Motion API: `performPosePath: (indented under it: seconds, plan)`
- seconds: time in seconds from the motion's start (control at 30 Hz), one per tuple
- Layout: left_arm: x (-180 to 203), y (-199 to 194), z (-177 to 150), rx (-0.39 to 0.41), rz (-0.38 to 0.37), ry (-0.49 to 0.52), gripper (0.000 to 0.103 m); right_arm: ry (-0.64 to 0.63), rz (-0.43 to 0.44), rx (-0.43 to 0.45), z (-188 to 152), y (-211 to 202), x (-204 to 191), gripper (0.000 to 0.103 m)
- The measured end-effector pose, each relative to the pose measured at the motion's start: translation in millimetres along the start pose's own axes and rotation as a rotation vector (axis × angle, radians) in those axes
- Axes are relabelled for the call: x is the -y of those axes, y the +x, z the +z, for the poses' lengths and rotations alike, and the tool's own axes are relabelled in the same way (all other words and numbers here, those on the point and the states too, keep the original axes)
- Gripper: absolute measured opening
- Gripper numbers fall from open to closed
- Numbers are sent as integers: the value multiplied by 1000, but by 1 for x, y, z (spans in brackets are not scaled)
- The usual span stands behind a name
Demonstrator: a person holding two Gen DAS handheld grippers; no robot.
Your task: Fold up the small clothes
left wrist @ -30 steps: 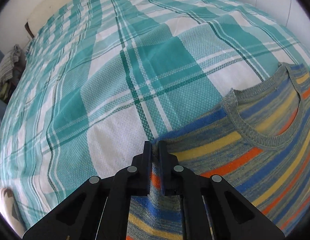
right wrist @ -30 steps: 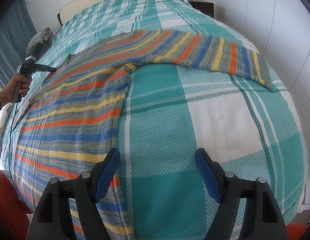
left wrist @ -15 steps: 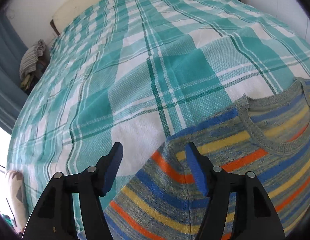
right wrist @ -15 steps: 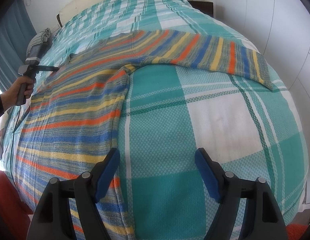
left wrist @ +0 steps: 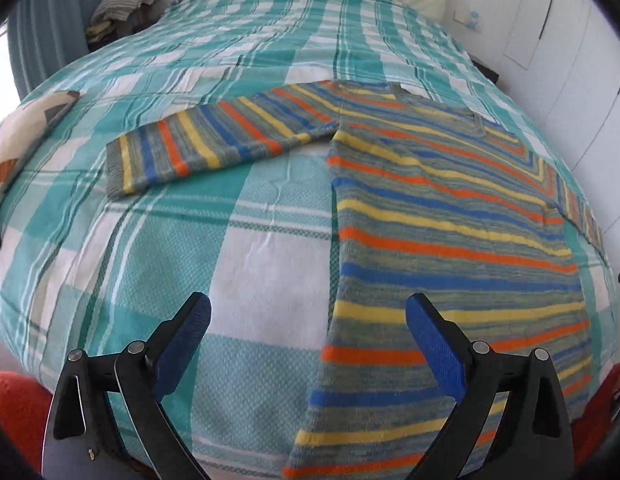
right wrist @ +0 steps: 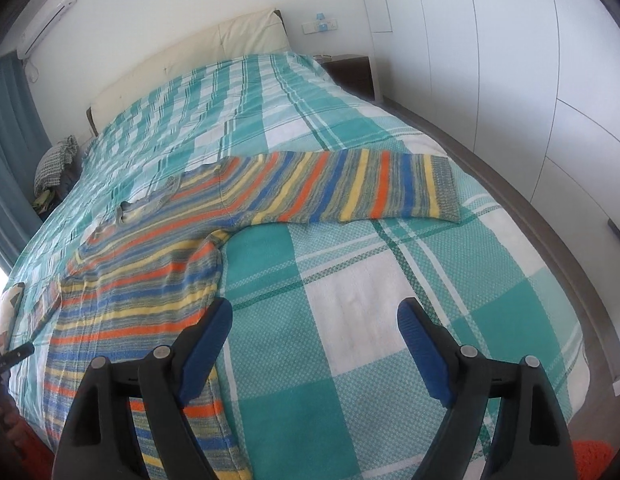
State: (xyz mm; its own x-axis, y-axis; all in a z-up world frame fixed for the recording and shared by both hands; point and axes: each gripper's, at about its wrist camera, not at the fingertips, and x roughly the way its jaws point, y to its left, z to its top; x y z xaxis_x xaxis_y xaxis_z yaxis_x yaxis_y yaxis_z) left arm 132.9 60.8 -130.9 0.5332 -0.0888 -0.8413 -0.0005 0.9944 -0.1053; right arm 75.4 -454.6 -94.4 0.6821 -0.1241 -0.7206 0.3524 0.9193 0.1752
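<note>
A striped sweater [left wrist: 442, 216] in grey, blue, yellow and orange lies flat on the bed, sleeves spread out. In the left wrist view its left sleeve [left wrist: 206, 144] stretches to the left. In the right wrist view the sweater's body [right wrist: 150, 276] is at left and its right sleeve [right wrist: 350, 188] stretches to the right. My left gripper [left wrist: 308, 328] is open and empty, above the bed near the sweater's hem. My right gripper [right wrist: 314, 328] is open and empty, just right of the body's side edge.
The bed has a teal and white plaid cover [right wrist: 390, 312]. A cream headboard [right wrist: 198, 56] is at the far end. Folded clothes [left wrist: 126, 0] lie beside the bed's head. White wardrobe doors [right wrist: 510, 60] stand on the right. Orange rug [left wrist: 18, 400] is at the foot.
My left gripper let go of the sweater's shoulder, opened, and drew back to the hem end of the bed. My right gripper also rose back; its view now takes in the whole bed.
</note>
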Motion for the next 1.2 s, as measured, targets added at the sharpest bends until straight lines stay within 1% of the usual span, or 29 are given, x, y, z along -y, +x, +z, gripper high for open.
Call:
performPosePath:
  seconds: [0.03,0.07,0.17,0.2,0.27,0.33,0.43,0.47,0.53,0.6,0.63,0.7,0.77,0.83,0.9,0.97,1.03,1.07,1.1,1.2]
  plan:
    - [-3,-2,-1,-16,9,1,98,6,-12,1,-1,-1,1,84]
    - [-5,-8,1,-2,16,0,98,4,-26,11,-1,-5,0,84]
    - [-9,-34,8,126,66,-12,99,-40,-42,75,-2,-25,-11,84]
    - [-9,-37,8,145,88,-19,99,-60,-45,99,-2,-33,-15,84]
    - [-9,-36,4,139,113,-37,99,-95,-54,134,-4,-46,-22,84]
    - [-8,-31,-5,106,111,-35,99,-106,-59,145,-8,-55,-23,84]
    - [1,-25,-11,62,127,35,99,-88,-55,147,-11,-61,-17,85]
    - [6,-27,-12,63,146,69,99,-70,-53,147,-10,-62,-12,85]
    - [13,-32,-12,95,183,106,99,-22,-48,148,-9,-64,-1,85]
    - [15,-35,-13,120,188,110,99,32,-48,147,-8,-63,9,85]
    - [15,-32,-13,113,184,107,99,57,-50,145,-7,-62,13,85]
    - [12,-19,-15,59,175,99,99,101,-64,123,-7,-56,22,86]
    - [6,-6,-16,13,182,83,98,134,-76,67,-9,-43,30,87]
    - [-1,-2,-14,10,181,48,98,152,-80,4,-12,-30,35,87]
    - [-9,2,-12,18,171,-6,98,156,-44,-22,-14,-23,35,87]
    - [-16,11,-15,4,172,-46,98,128,-5,-35,-15,-18,29,87]
    - [-21,25,-20,-39,201,-55,99,84,53,-52,-15,-12,18,87]
    - [-22,33,-22,-64,204,-57,99,56,74,-59,-16,-9,10,87]
    - [-23,38,-24,-76,198,-65,102,21,89,-66,-17,-7,2,87]
    - [-24,38,-30,-39,185,-78,103,-100,113,-103,-25,0,-28,87]
